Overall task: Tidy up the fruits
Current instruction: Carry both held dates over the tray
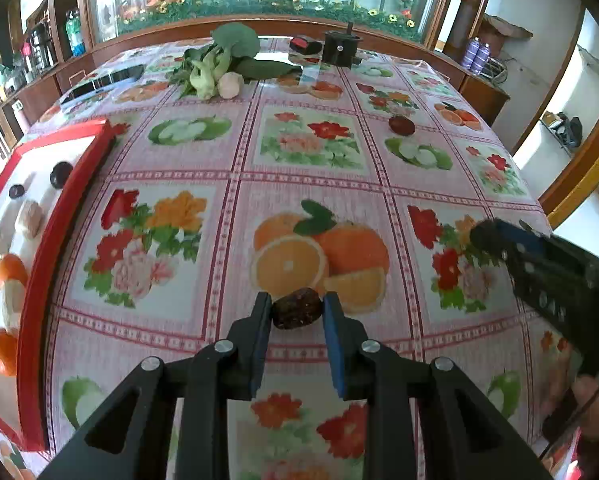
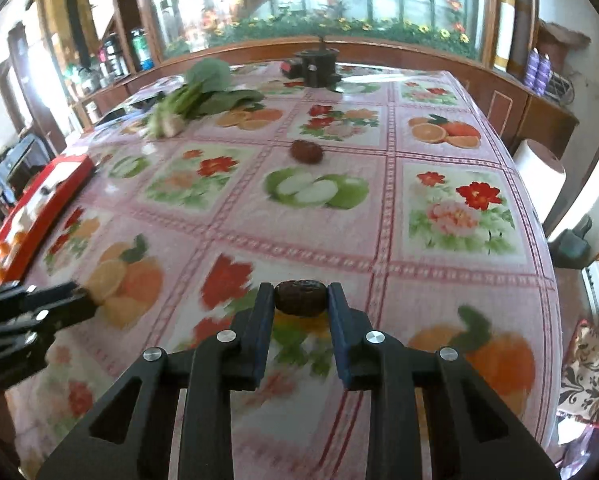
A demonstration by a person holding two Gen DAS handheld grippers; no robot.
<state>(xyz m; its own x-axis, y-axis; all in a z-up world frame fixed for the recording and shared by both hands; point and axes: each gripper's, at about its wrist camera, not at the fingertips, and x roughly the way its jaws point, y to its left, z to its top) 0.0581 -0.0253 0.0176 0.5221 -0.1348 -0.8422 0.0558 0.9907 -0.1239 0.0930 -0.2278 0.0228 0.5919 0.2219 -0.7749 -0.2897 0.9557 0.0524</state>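
Note:
My left gripper [image 1: 296,312] is shut on a dark brown date [image 1: 297,307], held just over the flowered tablecloth. My right gripper [image 2: 300,300] is shut on another dark date [image 2: 299,297]. A third reddish-brown fruit [image 1: 401,125] lies loose on the cloth farther back, also in the right wrist view [image 2: 306,151]. A red tray [image 1: 79,184] at the left holds oranges [image 1: 9,270], dark plums [image 1: 60,174] and pale pieces. The right gripper's body [image 1: 539,264] shows at the right of the left wrist view; the left gripper's body [image 2: 27,320] shows at the left of the right wrist view.
Leafy greens with a pale bulb [image 1: 219,64] lie at the table's far side. A black device [image 1: 340,48] and a red-black object [image 1: 305,45] stand at the far edge. A wooden cabinet with glass runs behind. A white paper roll [image 2: 539,176] stands off the table's right edge.

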